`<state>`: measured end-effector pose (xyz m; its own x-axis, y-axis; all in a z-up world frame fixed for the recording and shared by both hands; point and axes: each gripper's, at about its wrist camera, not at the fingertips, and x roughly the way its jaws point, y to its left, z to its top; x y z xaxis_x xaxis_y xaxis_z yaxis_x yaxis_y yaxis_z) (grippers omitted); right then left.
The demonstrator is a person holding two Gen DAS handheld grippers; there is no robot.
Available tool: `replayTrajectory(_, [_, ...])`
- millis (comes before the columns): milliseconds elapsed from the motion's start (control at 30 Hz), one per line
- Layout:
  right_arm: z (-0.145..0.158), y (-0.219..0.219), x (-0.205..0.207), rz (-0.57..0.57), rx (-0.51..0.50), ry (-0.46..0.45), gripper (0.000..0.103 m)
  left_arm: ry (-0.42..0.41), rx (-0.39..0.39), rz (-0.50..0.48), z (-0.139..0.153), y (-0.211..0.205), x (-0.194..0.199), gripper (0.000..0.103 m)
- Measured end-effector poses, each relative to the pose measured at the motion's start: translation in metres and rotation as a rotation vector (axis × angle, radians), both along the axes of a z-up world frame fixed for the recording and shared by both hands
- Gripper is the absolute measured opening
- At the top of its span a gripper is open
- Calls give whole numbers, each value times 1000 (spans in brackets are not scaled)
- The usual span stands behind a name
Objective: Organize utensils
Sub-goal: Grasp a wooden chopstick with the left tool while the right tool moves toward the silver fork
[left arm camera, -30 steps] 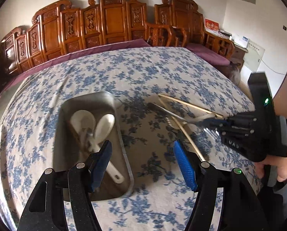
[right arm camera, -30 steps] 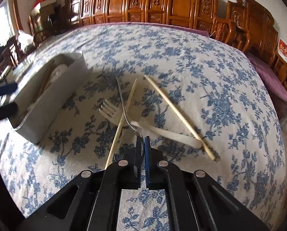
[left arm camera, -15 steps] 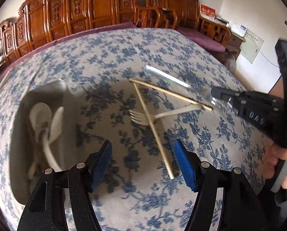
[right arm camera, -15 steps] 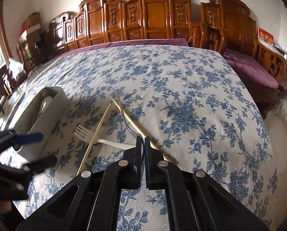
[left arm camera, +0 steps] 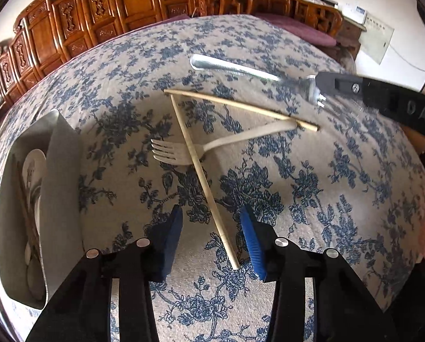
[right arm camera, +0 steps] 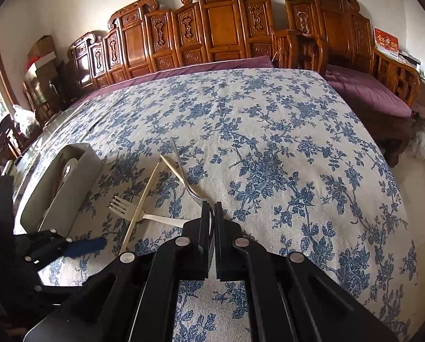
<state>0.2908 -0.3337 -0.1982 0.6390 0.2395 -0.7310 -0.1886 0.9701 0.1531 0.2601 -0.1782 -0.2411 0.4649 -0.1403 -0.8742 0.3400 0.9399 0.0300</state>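
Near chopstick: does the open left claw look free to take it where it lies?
Probably yes. The left claw is open, straddling the near chopstick at its low end; nothing lies between, and the white fork sits farther up.

Blue-flowered cream tablecloth (left arm camera: 269, 171), white fork (left arm camera: 172, 152), silver fork (left arm camera: 229, 65).

Left gripper (left arm camera: 211, 238) jaws spread, straddling near end of chopstick (left arm camera: 202, 178); bare floral tablecloth (left arm camera: 326, 199) either side gives room. Ahead: white plastic fork (left arm camera: 183, 152) under that chopstick, second chopstick (left arm camera: 241, 109) across its handle. Metal fork (left arm camera: 252, 71) pinched in right gripper (right arm camera: 211, 222) blocks space above far right. Steel tray (left arm camera: 61, 199) walls off left. Far tablecloth open up to carved wooden chairs (right arm camera: 221, 28)
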Motion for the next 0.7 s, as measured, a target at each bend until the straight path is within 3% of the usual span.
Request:
replayTrajectory(200, [0,0,0,0,2,1,4,-4,13,-1,-2,-2,-1,38])
replayTrajectory(267, [0,0,0,-1,1,1,4,-3,7,-6,-2,-2,-1,33])
replayTrajectory(333, [0,0,0,1,2,1,4,8,-10,-21,-2,-3,-2,20])
replayTrajectory(400, [0,1,0,3,1,0,4,12,-8,-26,-2,-4,-2,13])
replayTrajectory(700, [0,4,-1,10,3,-3,4,26,-20,17,-1,12,0,4])
